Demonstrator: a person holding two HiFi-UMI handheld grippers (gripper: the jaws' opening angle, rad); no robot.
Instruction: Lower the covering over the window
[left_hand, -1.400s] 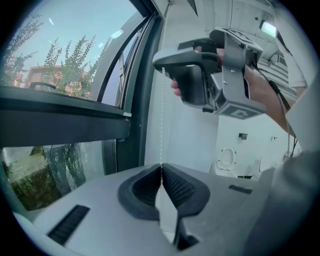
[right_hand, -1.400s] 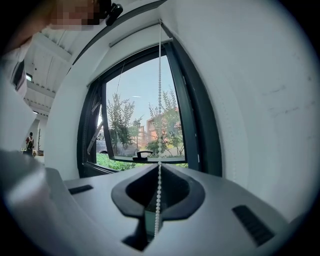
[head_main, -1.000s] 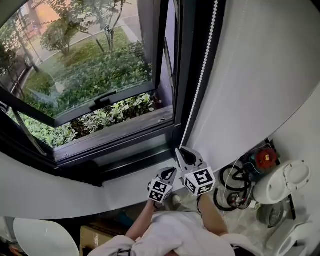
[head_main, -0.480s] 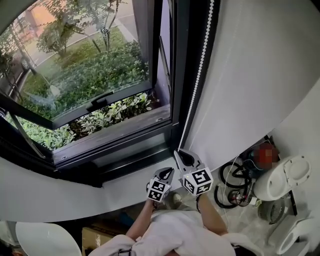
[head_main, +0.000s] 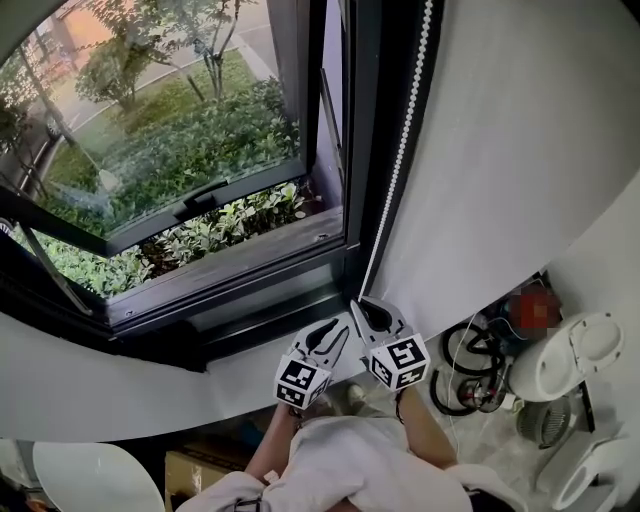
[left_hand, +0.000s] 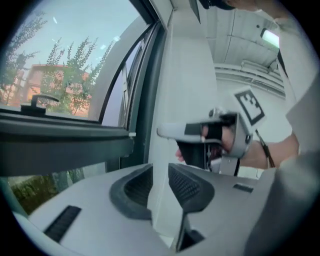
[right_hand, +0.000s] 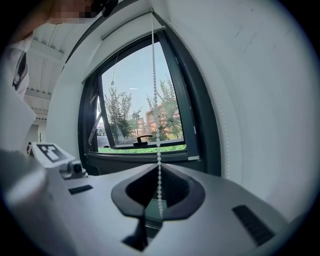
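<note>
A white bead chain (head_main: 404, 145) hangs down the dark window frame (head_main: 362, 150) beside the white wall. My right gripper (head_main: 361, 304) is shut on the chain's lower end. In the right gripper view the chain (right_hand: 155, 100) runs straight down into the closed jaws of the right gripper (right_hand: 157, 167). My left gripper (head_main: 335, 331) sits just left of it. Its jaws have just been opening and stand apart with nothing between them. In the left gripper view, the left gripper (left_hand: 160, 175) frames bare white wall, with the right gripper (left_hand: 200, 132) ahead. The covering itself is out of view.
The window sash (head_main: 200, 195) is tilted open over green shrubs. Black cables (head_main: 465, 375) and a white appliance (head_main: 560, 365) lie on the floor at the right. A white round object (head_main: 90, 475) sits at the bottom left.
My left gripper has risen beside the right one and its jaws have opened. The right gripper has stayed in place, shut on the chain.
</note>
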